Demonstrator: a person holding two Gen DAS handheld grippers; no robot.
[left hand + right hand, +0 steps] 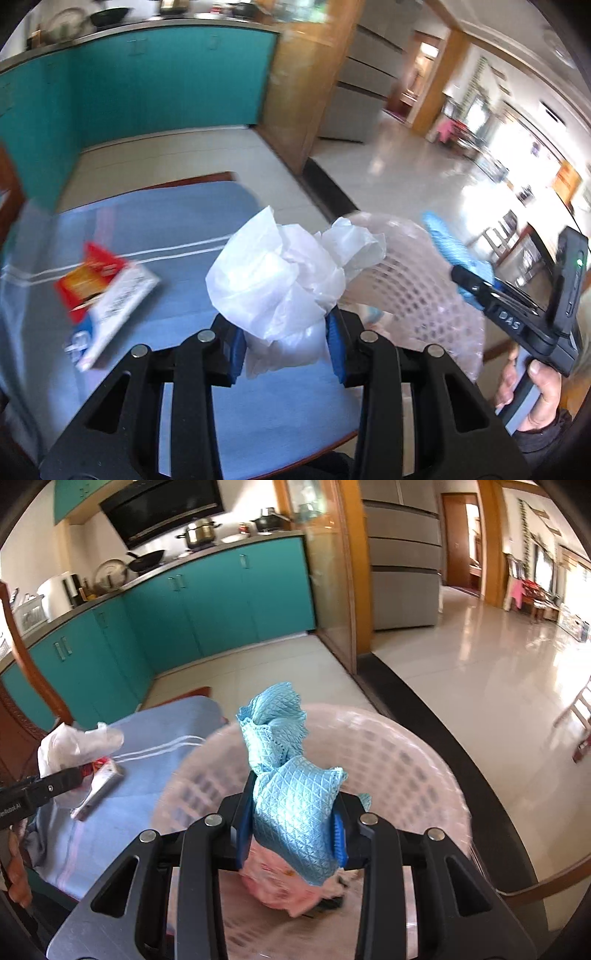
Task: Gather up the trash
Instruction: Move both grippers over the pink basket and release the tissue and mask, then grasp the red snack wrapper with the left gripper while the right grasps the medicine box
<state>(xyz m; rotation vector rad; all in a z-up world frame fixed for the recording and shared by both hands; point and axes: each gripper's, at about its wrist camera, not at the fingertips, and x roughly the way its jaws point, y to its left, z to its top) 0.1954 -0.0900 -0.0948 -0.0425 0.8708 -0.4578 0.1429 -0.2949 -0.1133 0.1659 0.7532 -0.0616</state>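
Observation:
My left gripper (284, 350) is shut on a crumpled white plastic bag (273, 277), held above the blue tablecloth (166, 229) near the basket's rim. The same bag (74, 746) shows at the left in the right wrist view. My right gripper (291, 834) is shut on a light blue quilted cloth (291, 794), which hangs over the pale pink mesh basket (399, 757). Pinkish crumpled trash (284, 890) lies in the basket under the cloth. In the left wrist view the right gripper (458, 266), its cloth (443, 236) and the basket (417, 295) are at the right.
A red and white carton (107, 291) lies on the tablecloth left of the bag, seen again as the carton (99, 790) in the right wrist view. Teal kitchen cabinets (207, 602) stand behind. Shiny floor tiles (480, 686) spread to the right. A hand (532, 387) holds the right gripper's handle.

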